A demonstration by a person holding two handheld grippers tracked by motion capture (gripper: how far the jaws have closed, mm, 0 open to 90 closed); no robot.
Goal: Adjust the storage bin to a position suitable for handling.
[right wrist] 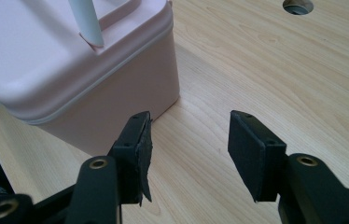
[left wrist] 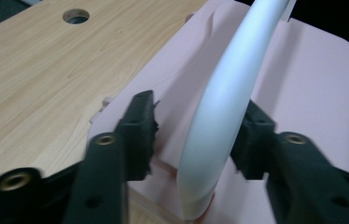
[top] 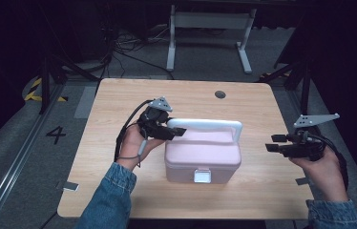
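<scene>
A pink lidded box [top: 203, 157] with a white latch [top: 202, 175] stands in the middle of the wooden table [top: 119, 95]. Its white handle [top: 210, 124] stands upright over the lid. My left gripper [top: 179, 130] reaches in from the left at the handle's left end. In the left gripper view the handle [left wrist: 224, 107] runs between the jaws of the left gripper [left wrist: 198, 133]: the right pad lies against it and the left pad stands off with a gap. My right gripper [top: 272, 143] hovers open to the right of the box [right wrist: 70, 60], with only bare tabletop between its pads [right wrist: 189, 149].
A round cable hole [top: 220, 94] sits near the table's far edge. Beyond the table stands a white desk frame [top: 210, 28], with cables on the grey floor. The table's right edge lies close to my right hand.
</scene>
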